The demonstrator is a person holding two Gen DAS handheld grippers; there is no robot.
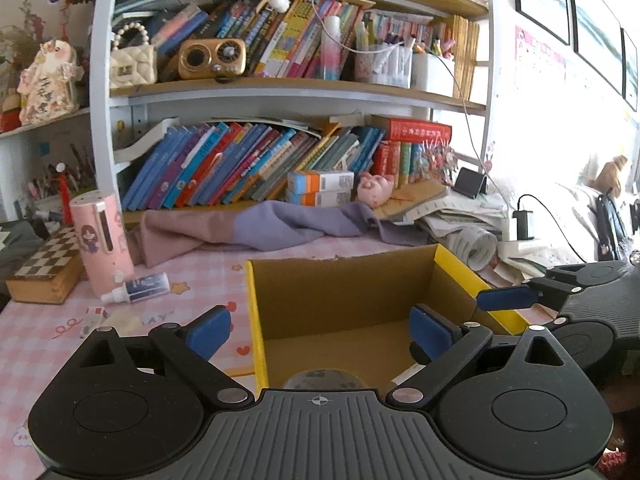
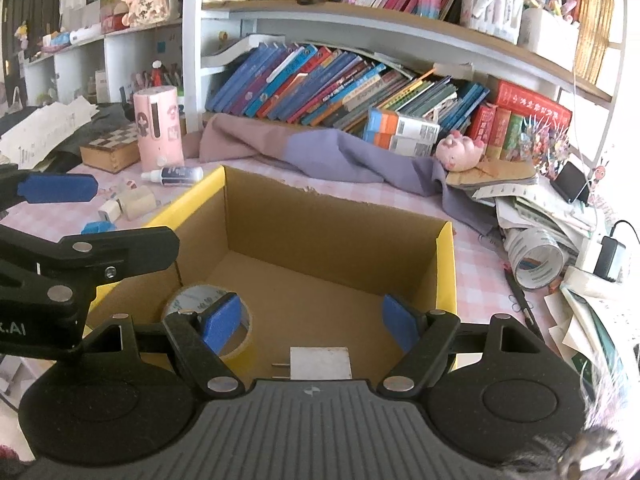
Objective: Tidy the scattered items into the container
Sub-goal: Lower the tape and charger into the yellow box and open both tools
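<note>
While both tongs hang released over the box:
Left tongs [image 1: 318, 330]: spread, empty.
Right tongs [image 2: 310, 322]: spread, empty.
Yellow-rimmed cardboard box [image 2: 446, 264]: holds tape, plug.
Small white plastic dropper bottle [image 2: 172, 175]: eleven o'clock on the desk; light, slick, likely rolls; pinch mid-body.

White letters ".AI" stand on the black left gripper arm [image 2: 24, 320] at the frame's left edge; other print is illegible.

Bright daylight floods in from right of the fingers [image 1: 430, 330], washing the wall there to pure white glare in both views. The shelf [image 1: 280, 88] ahead is evenly lit and sharp. Fisheye distortion bends its boards into curves, and the frame corners fall dark. The box [image 2: 328, 232] casts soft shadow on its own floor.
</note>
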